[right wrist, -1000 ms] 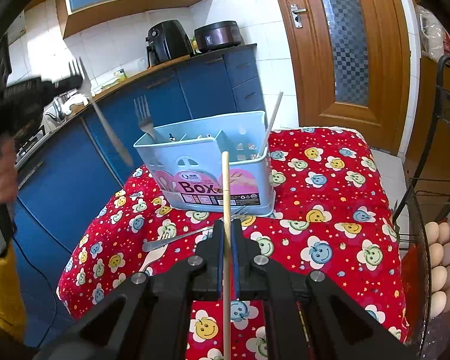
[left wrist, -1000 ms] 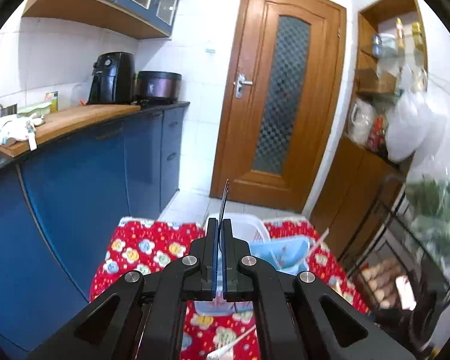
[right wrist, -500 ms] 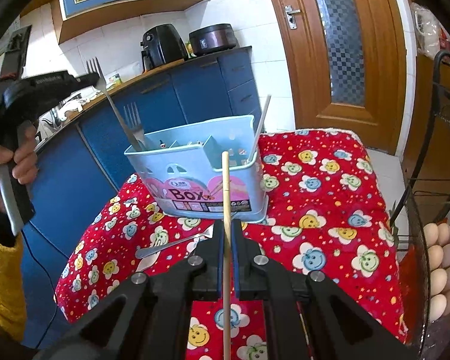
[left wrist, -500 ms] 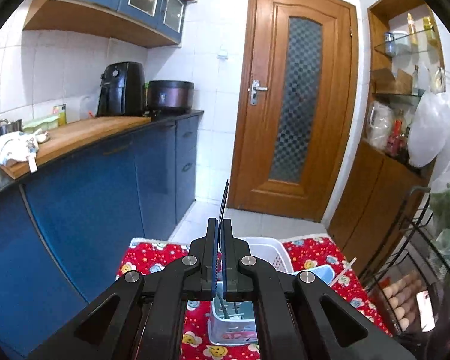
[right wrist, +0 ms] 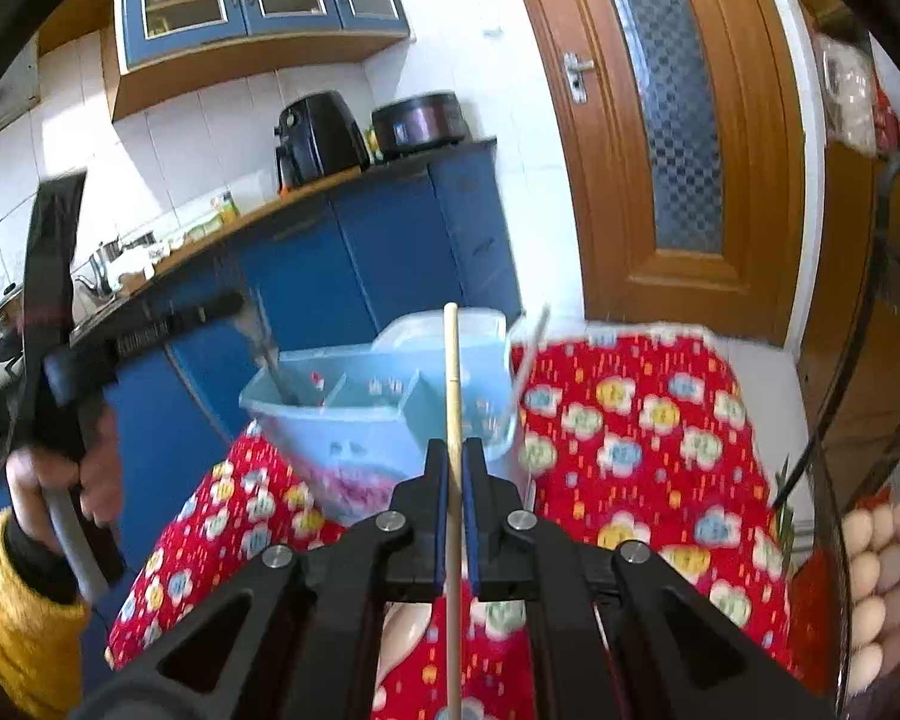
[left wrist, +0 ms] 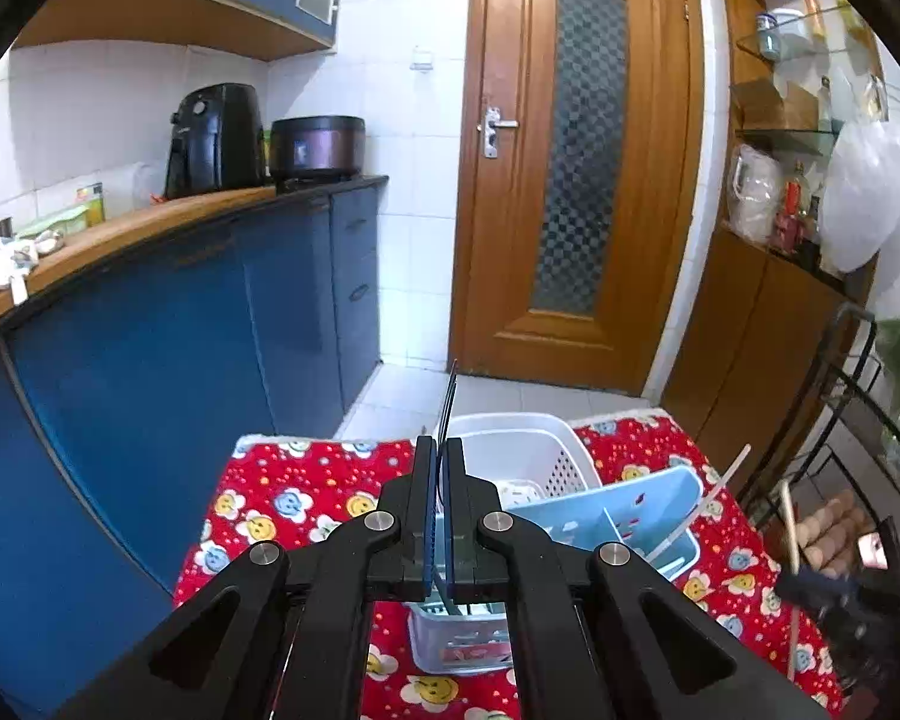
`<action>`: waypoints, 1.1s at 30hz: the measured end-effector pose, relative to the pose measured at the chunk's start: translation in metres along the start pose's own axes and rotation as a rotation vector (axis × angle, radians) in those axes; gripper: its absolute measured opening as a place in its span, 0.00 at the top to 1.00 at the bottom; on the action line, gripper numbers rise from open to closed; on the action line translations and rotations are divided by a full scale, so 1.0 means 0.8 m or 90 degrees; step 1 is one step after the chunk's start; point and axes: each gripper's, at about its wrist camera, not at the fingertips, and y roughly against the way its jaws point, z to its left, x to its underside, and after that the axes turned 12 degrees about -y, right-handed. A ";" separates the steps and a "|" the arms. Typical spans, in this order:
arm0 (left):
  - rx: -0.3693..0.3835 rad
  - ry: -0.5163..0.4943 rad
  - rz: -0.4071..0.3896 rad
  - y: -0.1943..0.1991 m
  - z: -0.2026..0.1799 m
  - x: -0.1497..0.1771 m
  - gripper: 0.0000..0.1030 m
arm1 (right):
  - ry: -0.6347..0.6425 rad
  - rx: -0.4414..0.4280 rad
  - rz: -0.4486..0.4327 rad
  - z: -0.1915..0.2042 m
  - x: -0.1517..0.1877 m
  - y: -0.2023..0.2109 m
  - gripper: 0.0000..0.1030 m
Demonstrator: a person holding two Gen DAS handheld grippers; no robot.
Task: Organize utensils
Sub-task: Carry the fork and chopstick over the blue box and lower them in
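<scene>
My left gripper (left wrist: 440,456) is shut on a metal fork (left wrist: 448,402), seen edge-on; it also shows in the right wrist view (right wrist: 228,306), holding the fork (right wrist: 273,369) down into the left compartment of the light blue utensil box (right wrist: 342,426). The box (left wrist: 618,516) sits directly below and ahead of the left gripper. My right gripper (right wrist: 455,456) is shut on a wooden chopstick (right wrist: 452,396) that points up, just in front of the box. In the left wrist view it (left wrist: 810,591) is at the far right with the chopstick (left wrist: 789,528).
A white perforated basket (left wrist: 534,450) stands behind the blue box on the red flowered tablecloth (right wrist: 642,432). A white straw-like stick (left wrist: 708,498) leans out of the box. Blue cabinets (left wrist: 180,348) run along the left. A wire rack with eggs (right wrist: 876,564) stands at the right.
The left gripper has tilted down and lowered the fork into the blue box. The right gripper has moved closer to the box with the chopstick.
</scene>
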 end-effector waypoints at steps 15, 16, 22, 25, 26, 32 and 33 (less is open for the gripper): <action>0.033 0.004 0.033 -0.036 -0.003 0.029 0.99 | -0.016 -0.002 -0.148 0.027 -0.059 -0.043 0.94; 0.035 0.005 0.034 -0.038 -0.002 0.031 0.99 | -0.015 -0.004 -0.156 0.029 -0.063 -0.047 0.94; 0.050 0.013 0.041 -0.046 0.001 0.039 0.99 | 0.001 0.015 -0.208 0.042 -0.081 -0.068 0.94; 0.058 0.015 0.043 -0.049 0.000 0.043 0.99 | 0.010 0.020 -0.226 0.046 -0.085 -0.078 0.94; 0.059 0.016 0.041 -0.049 0.000 0.045 0.99 | 0.014 0.024 -0.230 0.047 -0.084 -0.082 0.94; 0.062 0.012 0.034 -0.049 0.001 0.046 0.99 | 0.038 0.040 -0.241 0.047 -0.069 -0.107 0.94; 0.064 0.012 0.034 -0.048 0.000 0.046 0.99 | 0.036 0.037 -0.236 0.045 -0.066 -0.111 0.94</action>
